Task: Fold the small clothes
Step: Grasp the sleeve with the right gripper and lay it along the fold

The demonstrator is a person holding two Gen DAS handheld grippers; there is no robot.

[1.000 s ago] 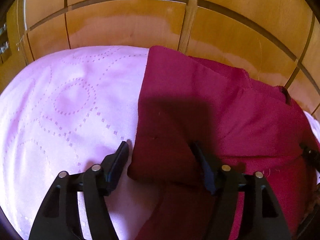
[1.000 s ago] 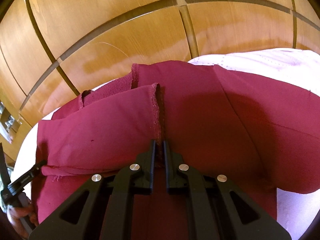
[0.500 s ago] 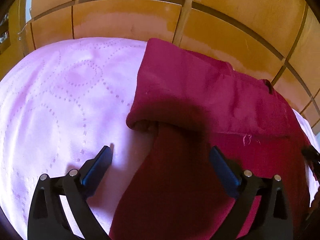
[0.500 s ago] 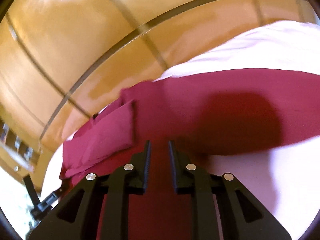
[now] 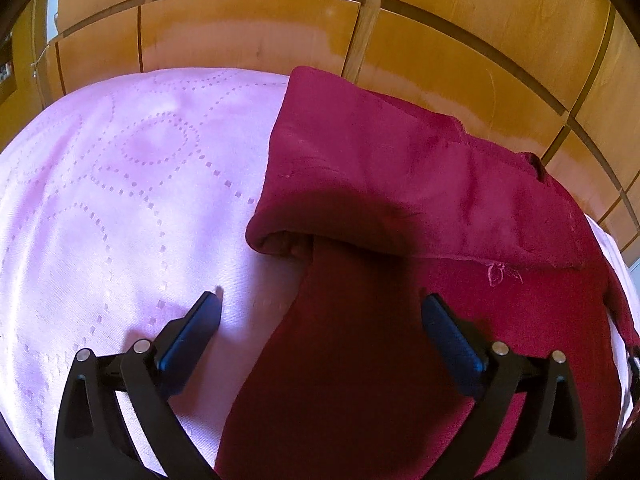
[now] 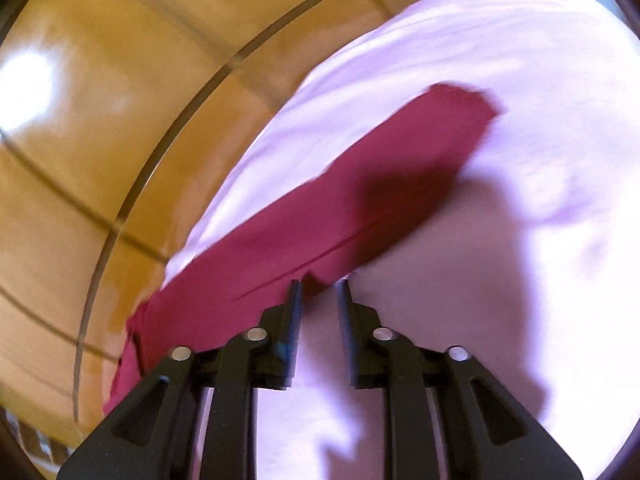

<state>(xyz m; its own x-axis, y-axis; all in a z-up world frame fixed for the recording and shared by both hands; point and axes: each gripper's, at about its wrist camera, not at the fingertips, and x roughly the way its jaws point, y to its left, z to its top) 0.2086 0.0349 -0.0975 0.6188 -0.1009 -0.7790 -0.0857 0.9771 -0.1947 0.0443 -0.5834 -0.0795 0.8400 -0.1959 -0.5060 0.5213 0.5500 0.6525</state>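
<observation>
A dark red garment (image 5: 400, 208) lies on a pale pink quilted bedspread (image 5: 112, 184), its top part folded down over a long strip that runs toward the camera. My left gripper (image 5: 320, 308) hovers open and wide over that strip, touching nothing. In the right wrist view, blurred by motion, the red garment (image 6: 320, 208) stretches away up and to the right. My right gripper (image 6: 318, 292) sits at its near edge with its jaws opening; a tip of cloth lies by the gap, but the pads do not press it.
A glossy wooden panelled wall (image 5: 440, 32) stands right behind the bed and shows again as the wooden wall (image 6: 100, 120) on the left of the right wrist view. Bare pink bedspread (image 6: 500, 280) fills the right side there.
My left gripper opened wide and let go of the garment's folded part, which now lies flat. My right gripper swung along the garment, rolled, and went from shut on the cloth to open.
</observation>
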